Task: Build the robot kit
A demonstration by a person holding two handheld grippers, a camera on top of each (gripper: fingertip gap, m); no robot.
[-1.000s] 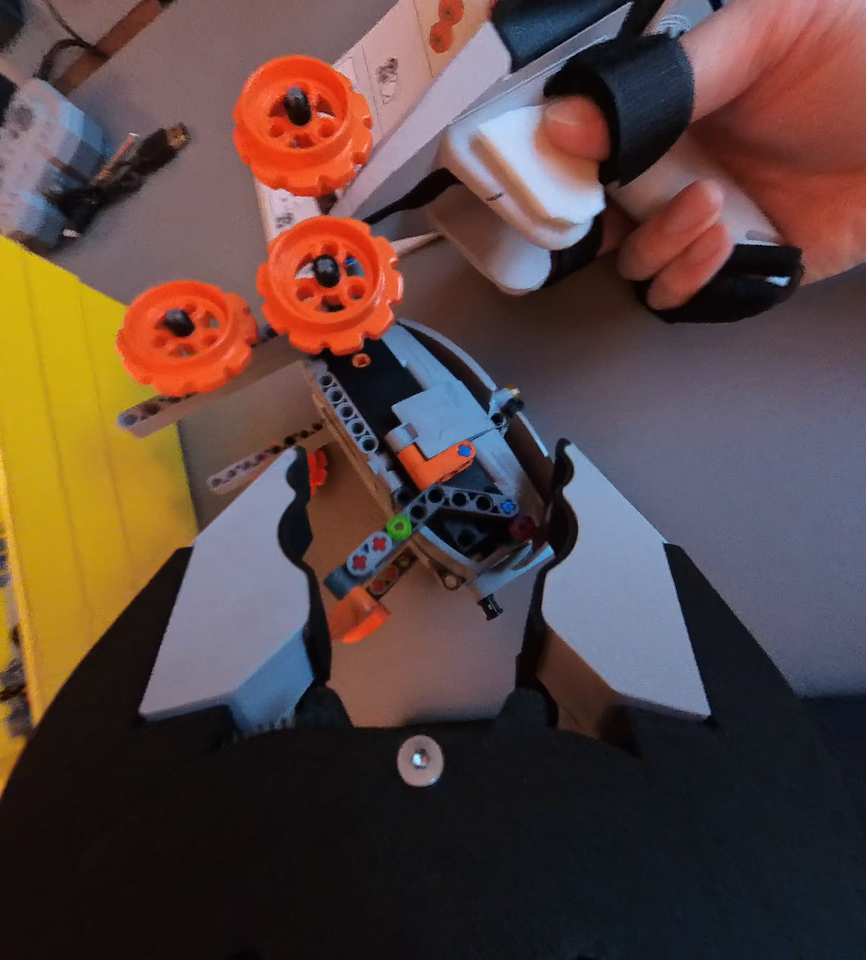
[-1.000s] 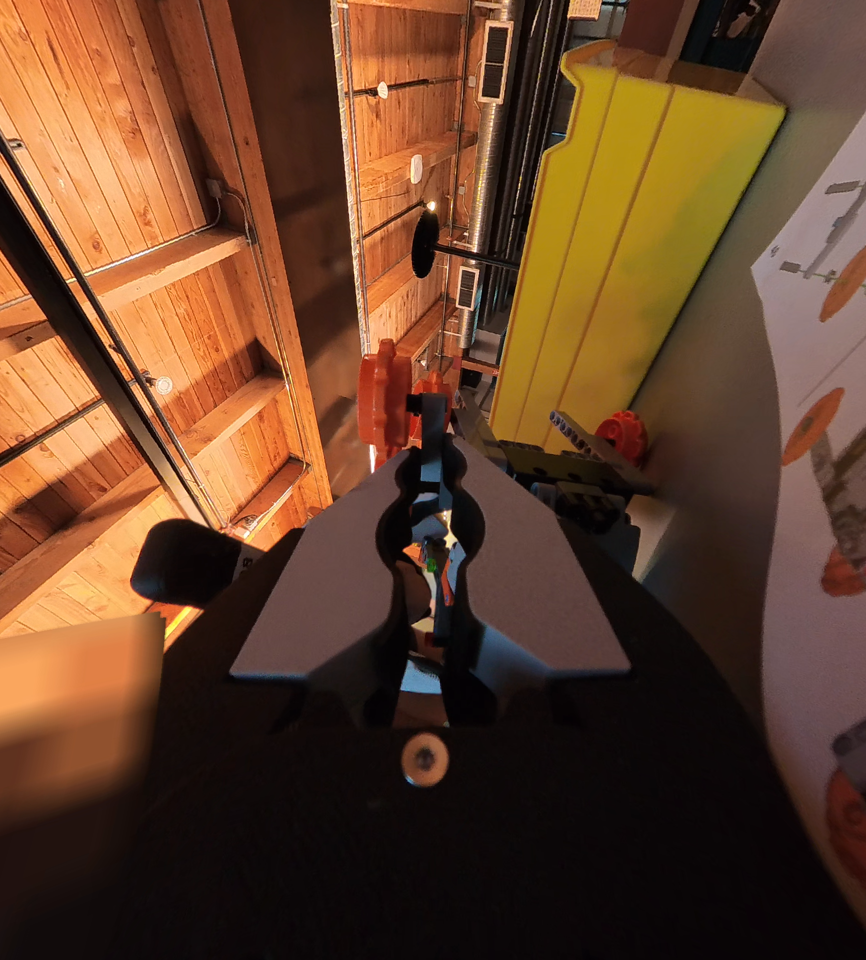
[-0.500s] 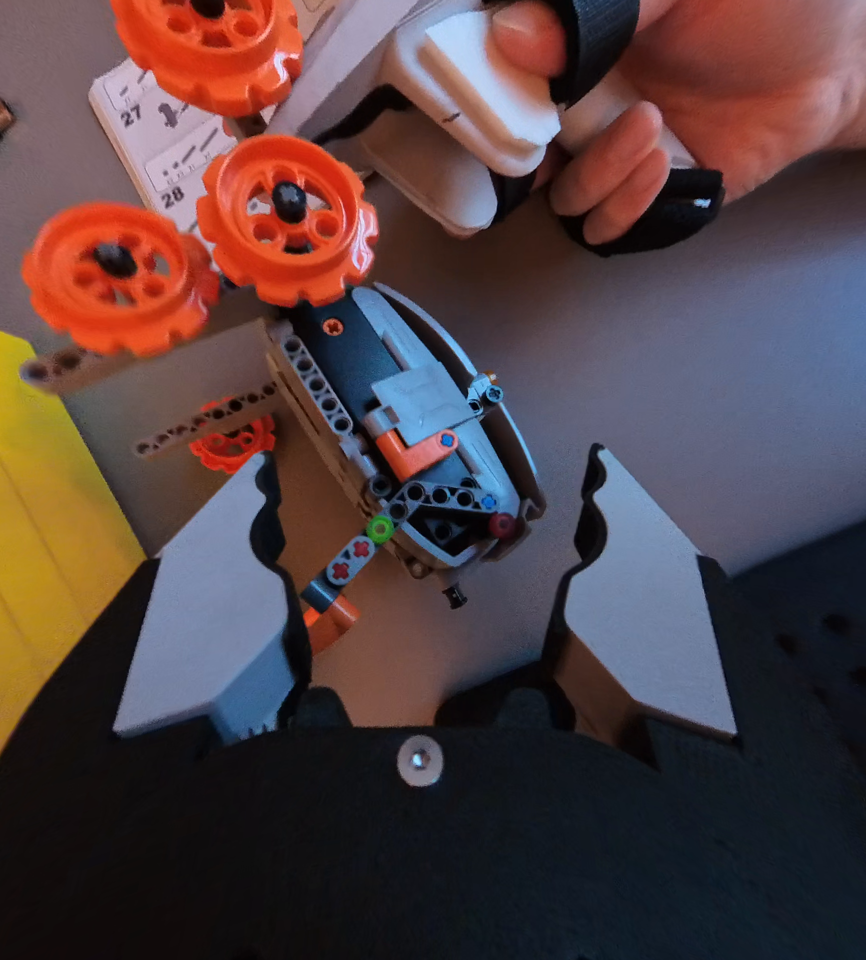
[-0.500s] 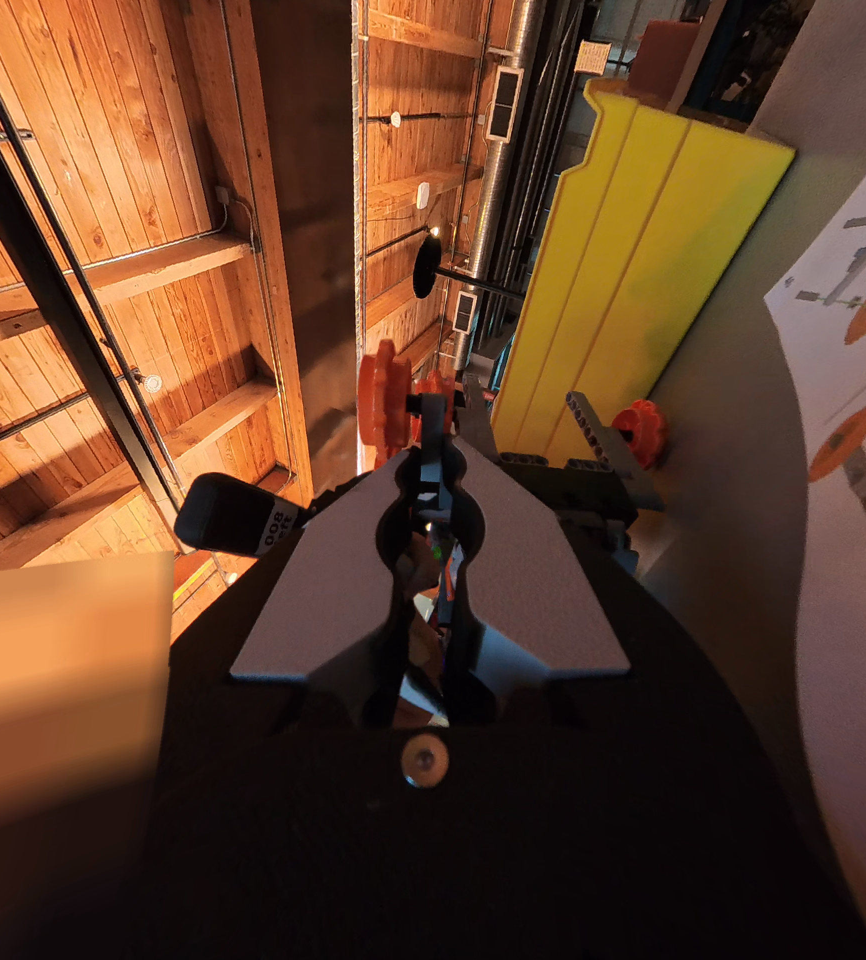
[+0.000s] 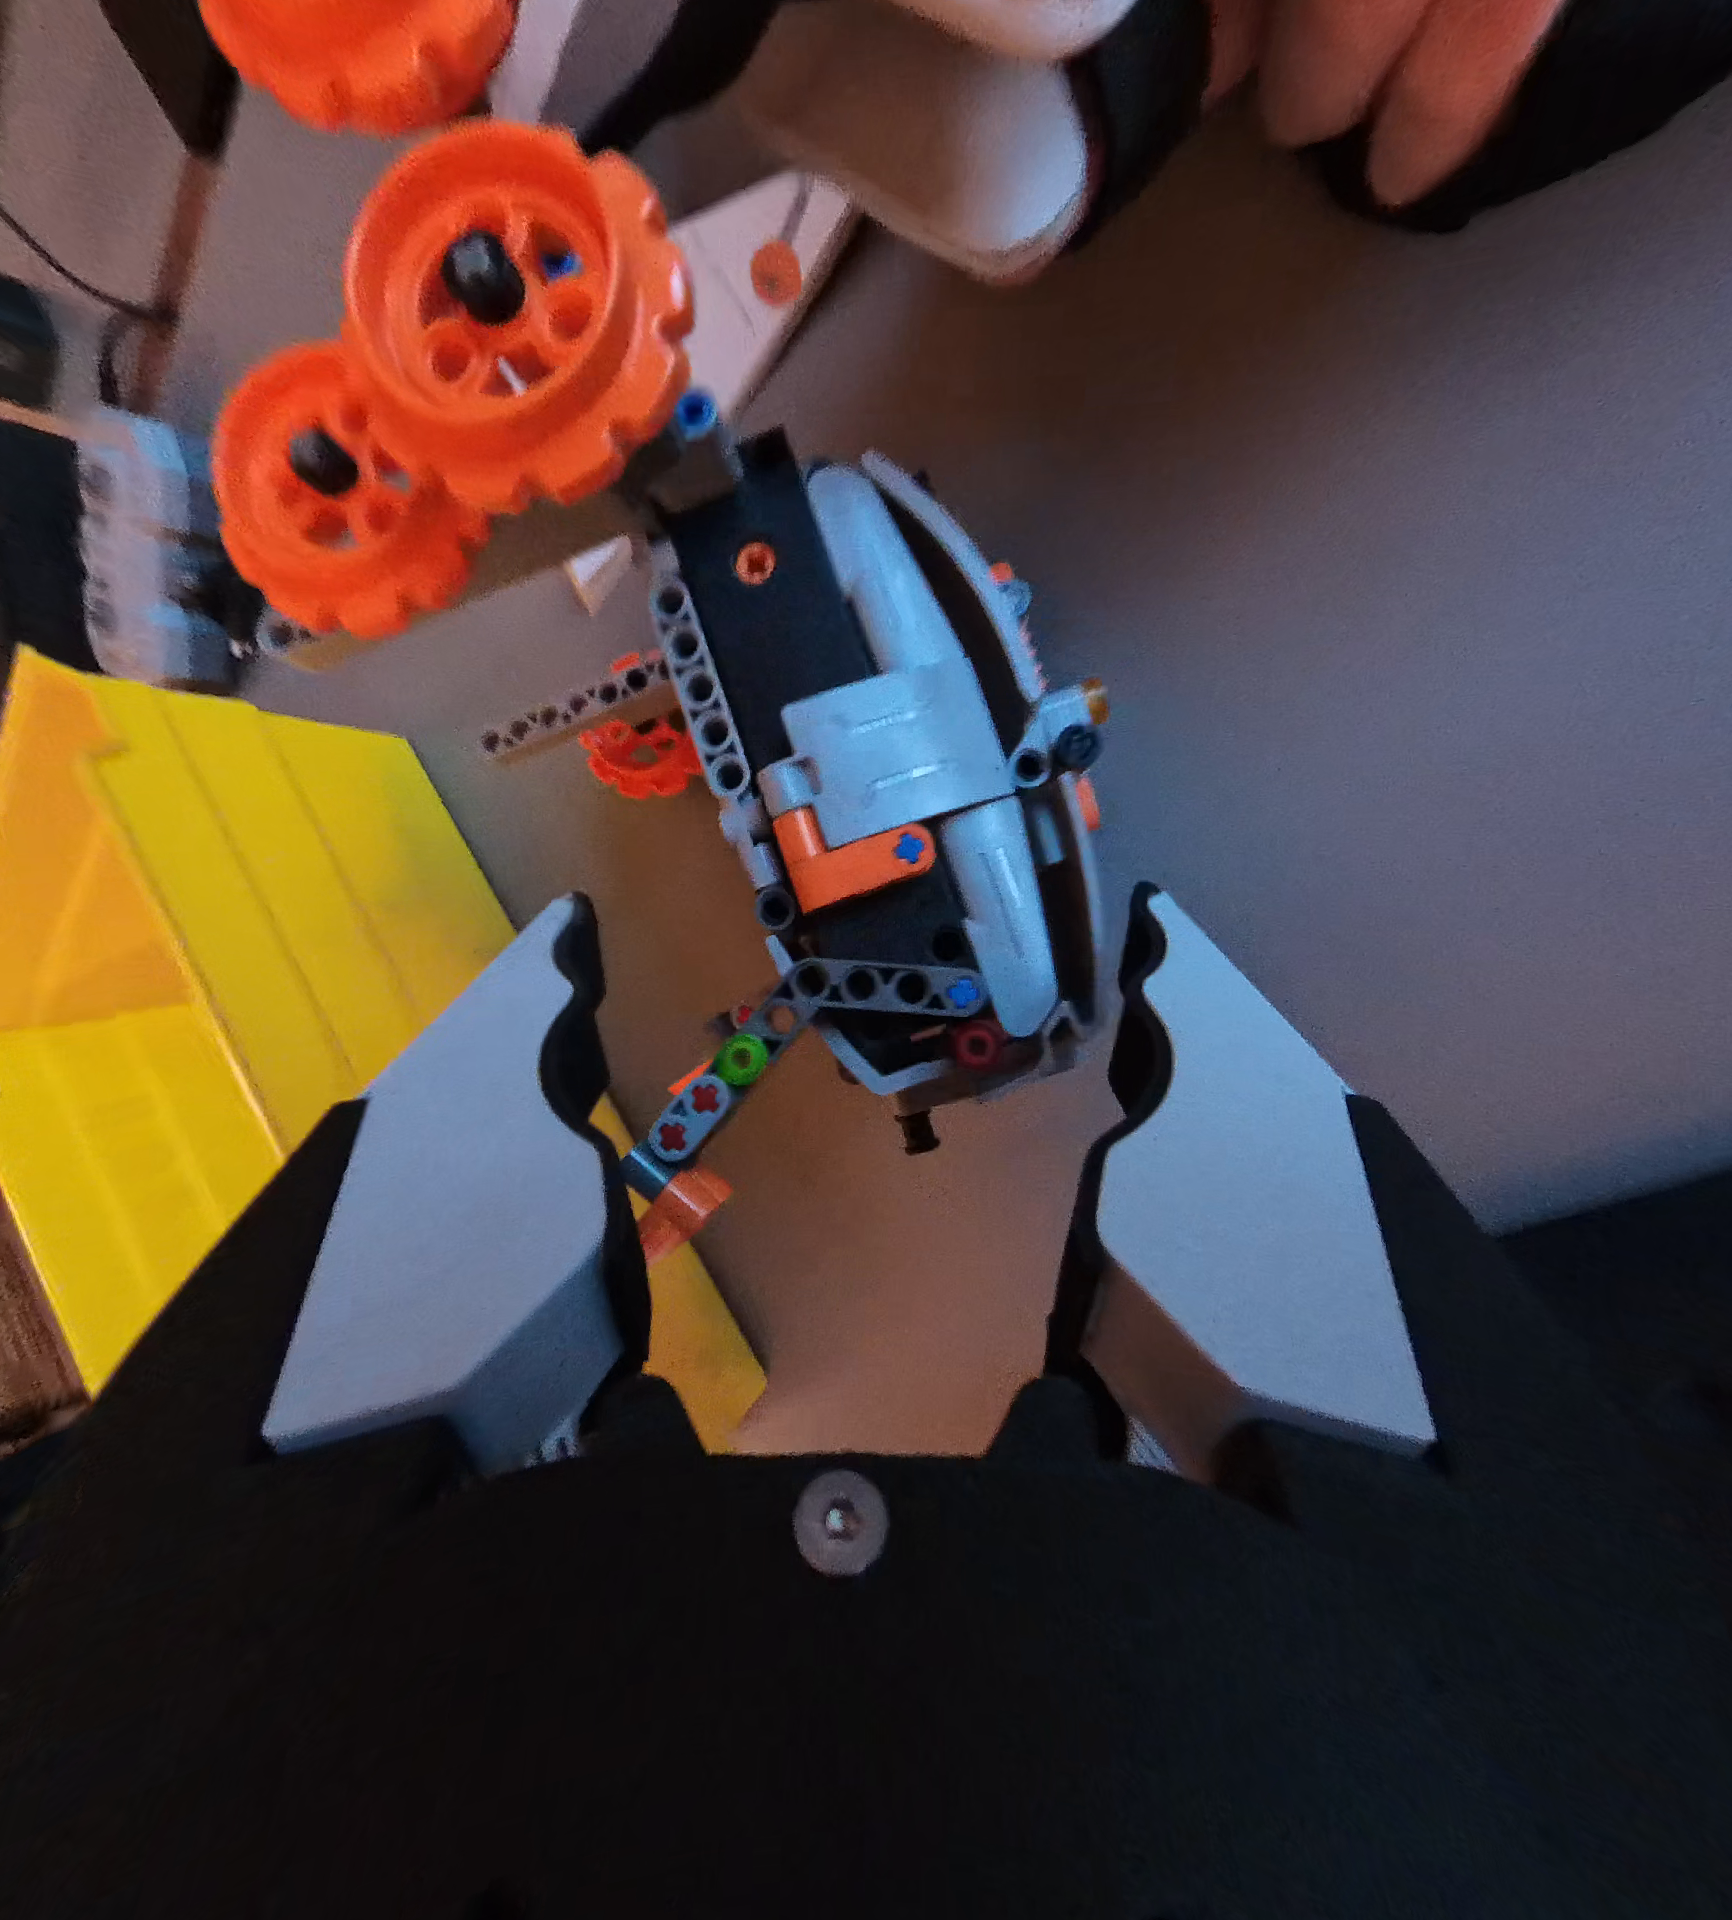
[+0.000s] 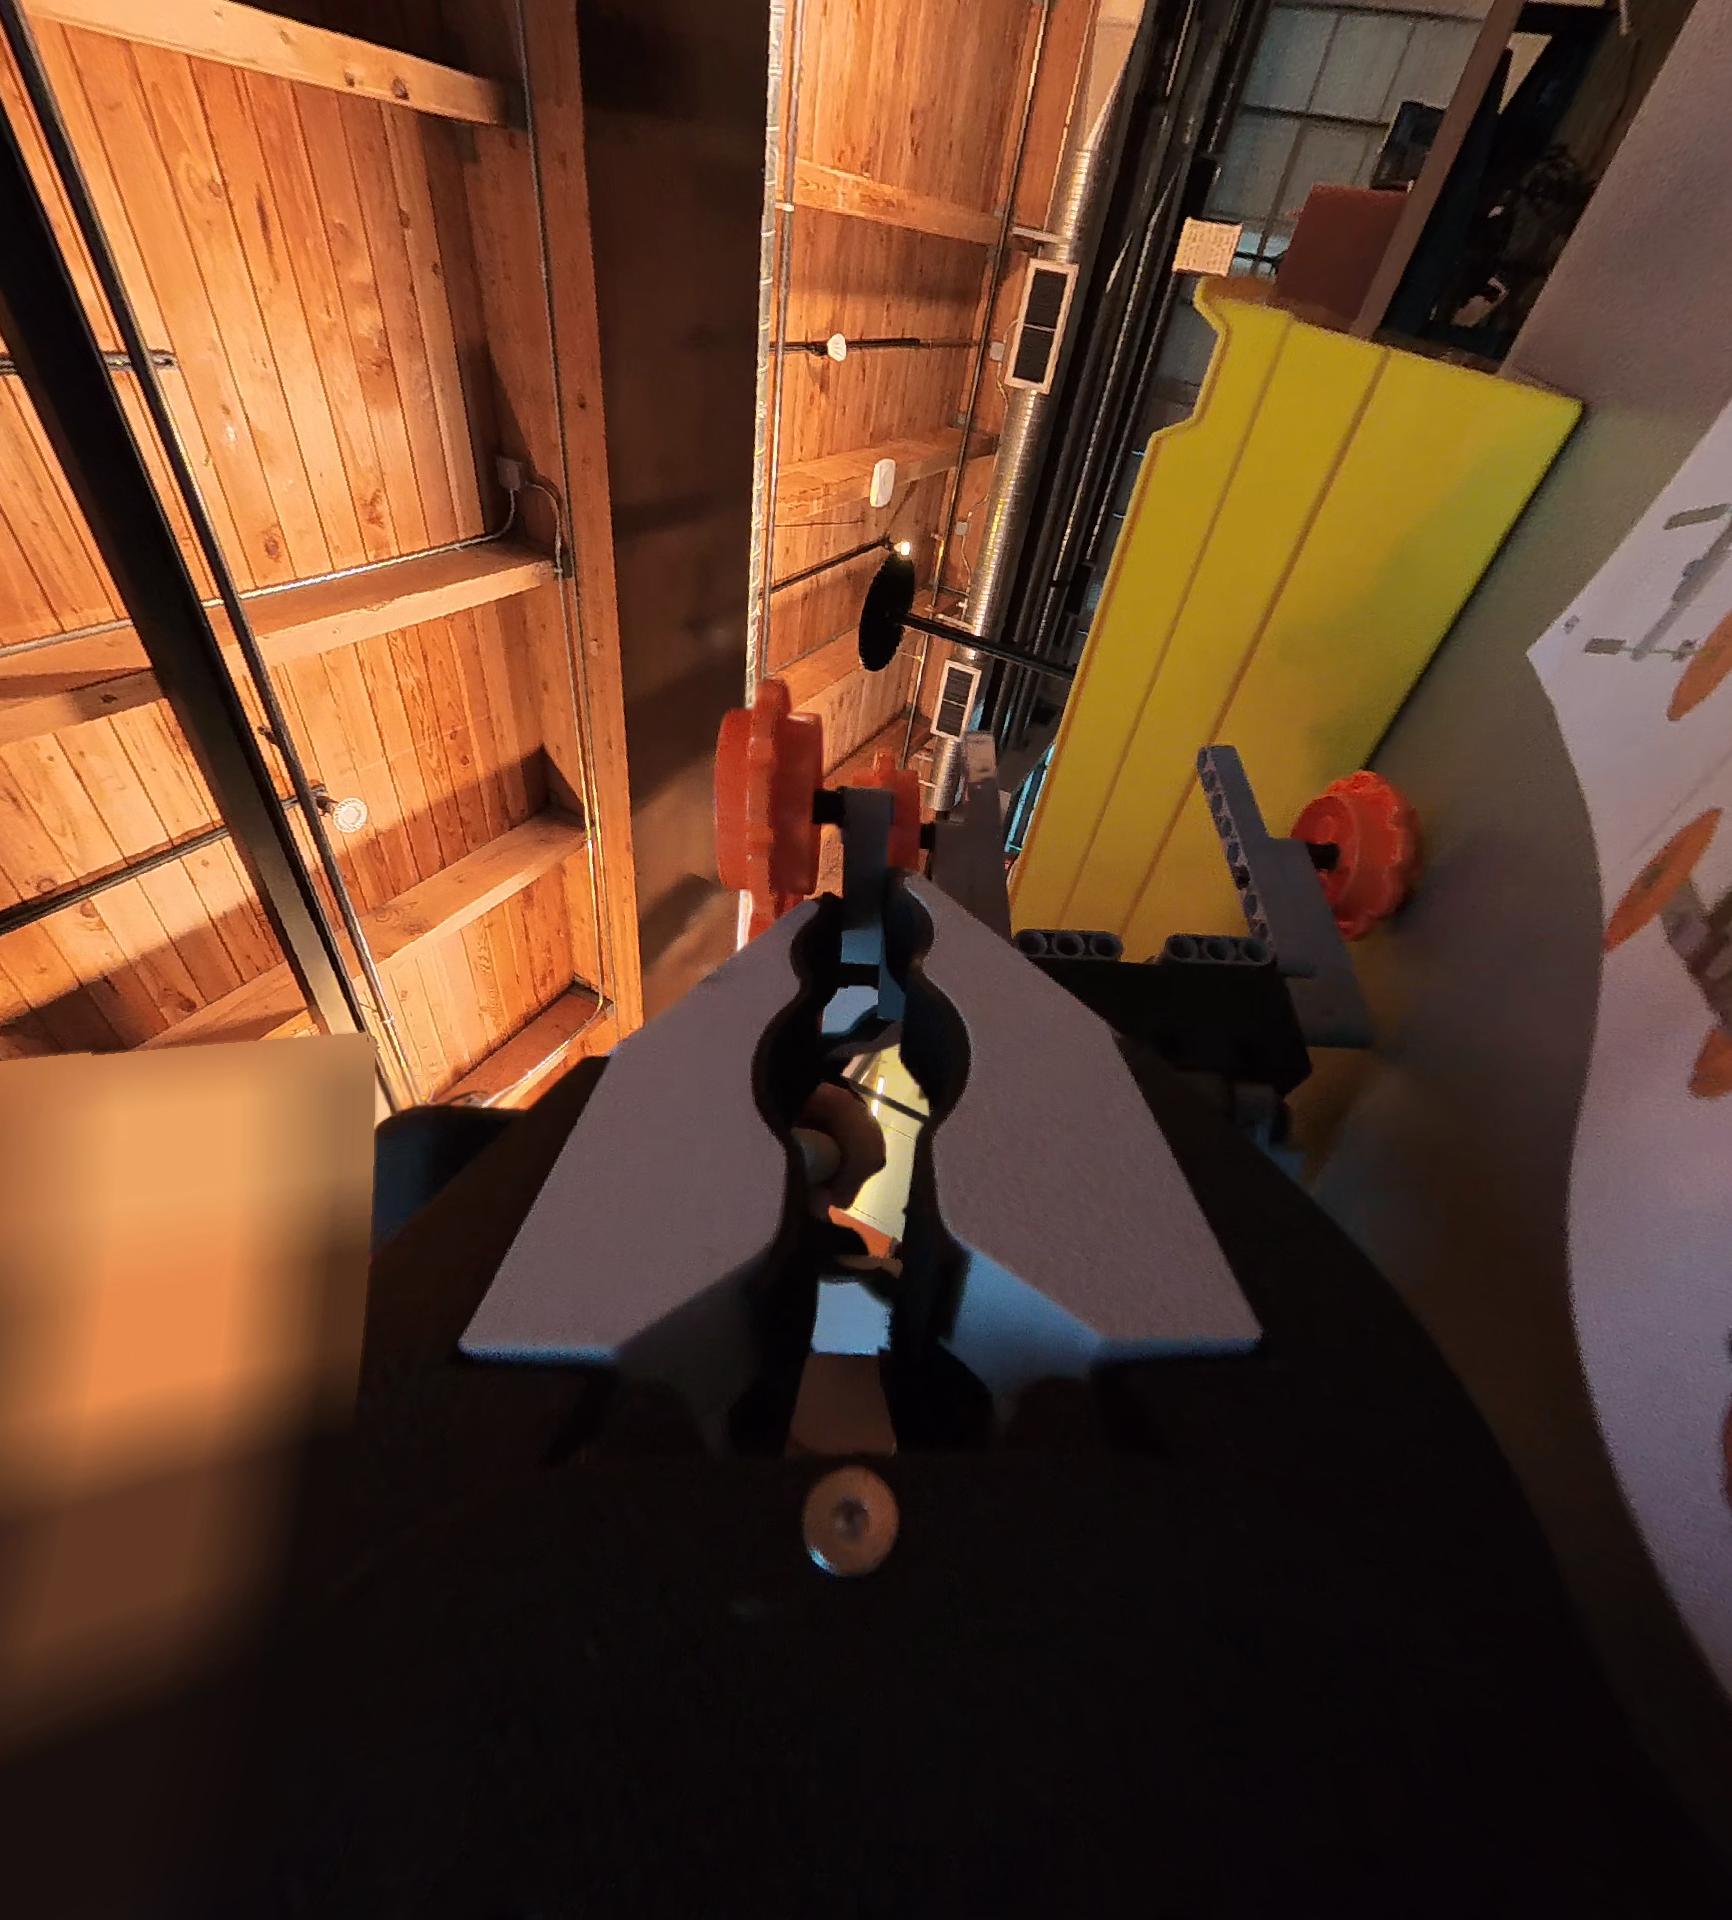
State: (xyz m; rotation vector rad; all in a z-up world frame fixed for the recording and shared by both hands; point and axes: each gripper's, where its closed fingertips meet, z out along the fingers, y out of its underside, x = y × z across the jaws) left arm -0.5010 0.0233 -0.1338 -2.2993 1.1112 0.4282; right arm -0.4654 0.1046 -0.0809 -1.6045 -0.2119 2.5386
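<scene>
A brick-built model [image 5: 872, 790] with a grey and black hull and three orange toothed wheels [image 5: 509, 312] hangs above the grey table [image 5: 1413, 727]. My left gripper [image 5: 857, 899] is open; the model's lower end lies between its fingers [image 5: 488, 1143] without touching them. My right gripper [image 6: 867, 914] is shut on a grey beam [image 6: 867, 883] of the model, just behind the orange wheels [image 6: 763, 800]. In the left wrist view a hand [image 5: 1413, 94] holds the right gripper's white handle [image 5: 945, 156] at the top.
A yellow bin [image 5: 197, 935] stands to the left, also in the right wrist view [image 6: 1309, 623]. A loose orange wheel [image 6: 1361, 852] on a grey beam lies on the table beside it. An instruction booklet [image 6: 1724, 831] lies at the right. Grey gear with cables [image 5: 135, 540] sits far left. My hands' fingertips stand some 11 cm from each other.
My left gripper's fingers opened away from the model's hull and drew back a little. The model turned more upright in the left view. My right gripper stayed shut on the beam.
</scene>
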